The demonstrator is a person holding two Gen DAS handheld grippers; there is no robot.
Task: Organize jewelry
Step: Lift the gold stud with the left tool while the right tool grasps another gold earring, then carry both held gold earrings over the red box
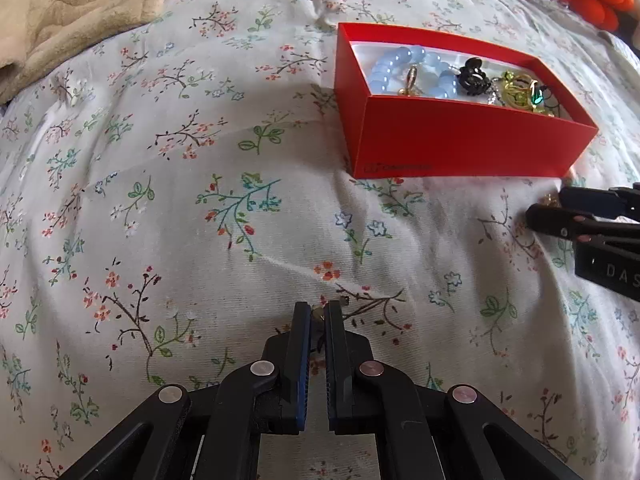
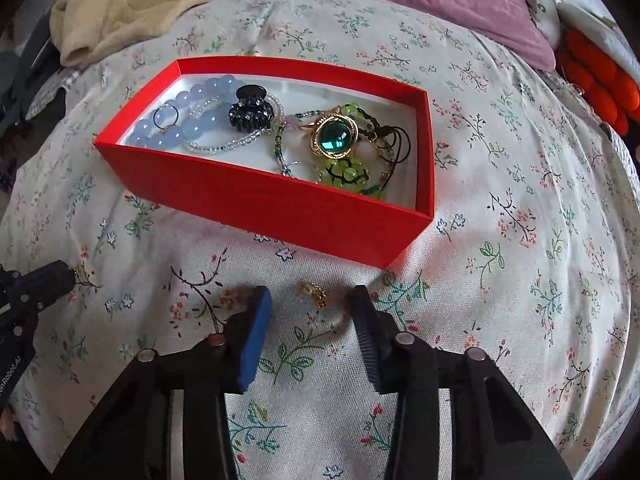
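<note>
Jewelry fills the red box [image 2: 280,208] on the bed [image 2: 500,280], while the right claw [image 2: 312,300] stands apart around a gold earring [image 2: 314,293] beside it, and the left claw [image 1: 318,312] is clamped on a small gold piece [image 1: 317,312], probably for the box.

a matt red cardboard box [image 2: 280,204] with a smooth white lining sits on soft, creased cotton bedding [image 2: 500,200] printed with small flowers. inside, glossy, translucent pale blue beads [image 2: 200,124], a shiny black plastic hair clip [image 2: 252,114] and a polished green stone in bright gold metal [image 2: 334,138]. a plush beige blanket [image 2: 132,4] looks fuzzy. the gripper pads [image 2: 254,338] are matt blue ribbed rubber.
</note>
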